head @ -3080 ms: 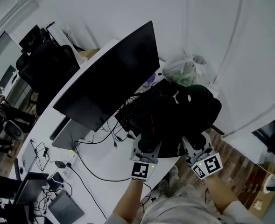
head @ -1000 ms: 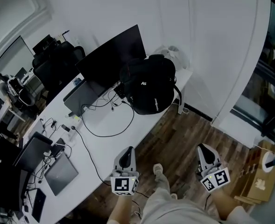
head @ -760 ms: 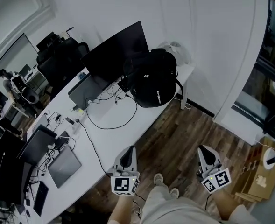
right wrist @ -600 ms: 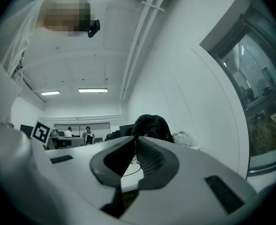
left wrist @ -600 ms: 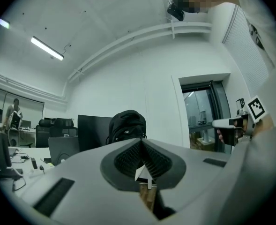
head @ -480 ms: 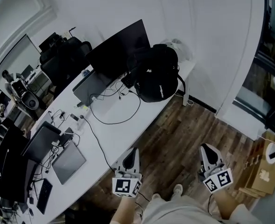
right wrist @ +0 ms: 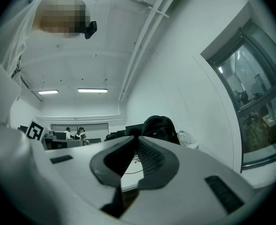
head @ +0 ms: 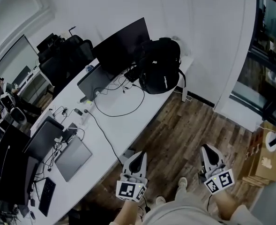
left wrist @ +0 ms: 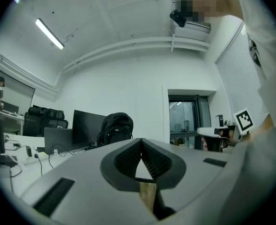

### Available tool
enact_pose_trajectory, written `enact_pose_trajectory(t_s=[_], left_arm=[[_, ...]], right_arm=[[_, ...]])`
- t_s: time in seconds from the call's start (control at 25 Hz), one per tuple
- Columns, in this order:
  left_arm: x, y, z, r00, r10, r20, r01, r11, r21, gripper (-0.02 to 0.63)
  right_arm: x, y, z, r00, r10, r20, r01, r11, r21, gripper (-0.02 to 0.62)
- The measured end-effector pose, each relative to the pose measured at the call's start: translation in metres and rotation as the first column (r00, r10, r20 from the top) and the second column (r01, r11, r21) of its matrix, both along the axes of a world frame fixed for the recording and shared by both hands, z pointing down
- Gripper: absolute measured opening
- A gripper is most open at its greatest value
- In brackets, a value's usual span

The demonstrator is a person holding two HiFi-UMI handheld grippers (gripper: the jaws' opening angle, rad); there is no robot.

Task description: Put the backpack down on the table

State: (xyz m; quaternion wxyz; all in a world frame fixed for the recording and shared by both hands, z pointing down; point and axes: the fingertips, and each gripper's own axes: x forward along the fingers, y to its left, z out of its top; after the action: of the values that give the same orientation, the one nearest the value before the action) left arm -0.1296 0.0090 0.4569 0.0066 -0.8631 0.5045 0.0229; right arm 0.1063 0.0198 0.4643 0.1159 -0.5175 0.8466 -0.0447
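Note:
The black backpack (head: 160,65) stands upright on the far right end of the long white table (head: 123,125), beside the monitor. Both grippers are well away from it, over the wooden floor. My left gripper (head: 139,155) is shut with nothing in it, near the table's front edge. My right gripper (head: 207,150) is also shut and empty, further right. In the left gripper view the backpack (left wrist: 115,128) shows small beyond the closed left gripper (left wrist: 141,142). In the right gripper view the backpack (right wrist: 160,127) sits just past the closed right gripper (right wrist: 136,139).
A large dark monitor (head: 121,43), cables, a grey laptop (head: 73,157) and other devices lie along the table. Black office chairs (head: 65,62) stand behind it. A cardboard box (head: 262,165) sits on the floor at the right, by a glass door (head: 269,55).
Three seconds ago both grippers were at the backpack on the table. Over the last second both have drawn further back from the table, and the backpack stays where it is.

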Motion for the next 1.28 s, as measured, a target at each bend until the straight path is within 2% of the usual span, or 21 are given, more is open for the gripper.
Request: enact_pose_trajectory(t_s=[0.32, 0.52, 0.8, 1.04, 1.28], left_arm=[[-0.044, 0.069, 0.019, 1.0, -0.003, -0.013, 0.003, 1.0, -0.028, 0.009], [-0.056, 0.095, 0.018, 1.0, -0.005, -0.028, 0.004, 1.0, -0.028, 0.009], [-0.04, 0.11, 0.014, 1.0, -0.002, -0.031, 0.001, 0.999, -0.032, 0.009], [-0.013, 0.117, 0.005, 1.0, 0.013, -0.021, -0.013, 1.0, 0.001, 0.009], [0.001, 0.122, 0.001, 1.0, -0.002, -0.009, 0.002, 1.0, 0.017, 0.009]], right_arm=[[-0.036, 0.085, -0.003, 0.999, 0.042, -0.014, -0.042, 0.999, 0.003, 0.034], [-0.043, 0.111, -0.006, 0.999, 0.037, -0.005, -0.037, 0.999, -0.017, 0.034], [-0.015, 0.134, -0.008, 0.998, 0.068, -0.005, -0.068, 0.996, -0.048, 0.026], [0.013, 0.147, -0.01, 0.996, 0.085, 0.0, -0.085, 0.995, -0.052, 0.021], [0.024, 0.155, -0.007, 0.997, 0.08, -0.007, -0.08, 0.995, -0.057, 0.02]])
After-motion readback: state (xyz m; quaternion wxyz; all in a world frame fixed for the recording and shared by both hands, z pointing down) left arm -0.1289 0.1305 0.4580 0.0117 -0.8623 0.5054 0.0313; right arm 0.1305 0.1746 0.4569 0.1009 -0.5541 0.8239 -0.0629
